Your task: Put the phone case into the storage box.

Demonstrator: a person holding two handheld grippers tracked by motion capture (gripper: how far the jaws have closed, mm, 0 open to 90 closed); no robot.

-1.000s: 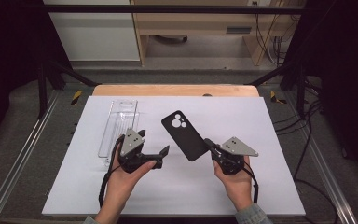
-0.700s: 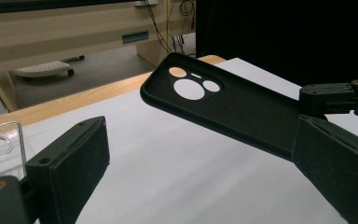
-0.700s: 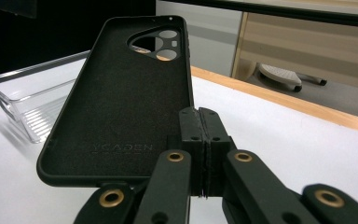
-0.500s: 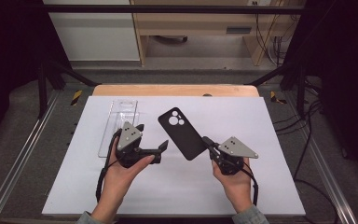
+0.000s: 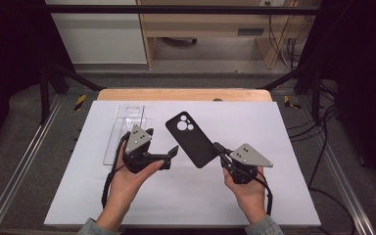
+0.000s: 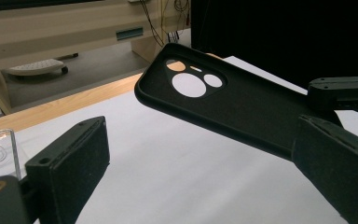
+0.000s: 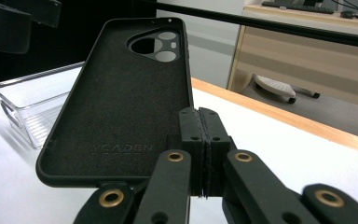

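Right tool (image 5: 219, 148) clamped on edge of black phone case (image 5: 191, 138), held above desk (image 5: 274, 127); left tool (image 5: 162, 143) open beside it, clear case (image 5: 125, 128) behind.

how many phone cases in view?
2. A black phone case is held off the white mat by the right gripper, clamped on its edge. A clear phone case lies on the mat beyond the left gripper. None look hidden.
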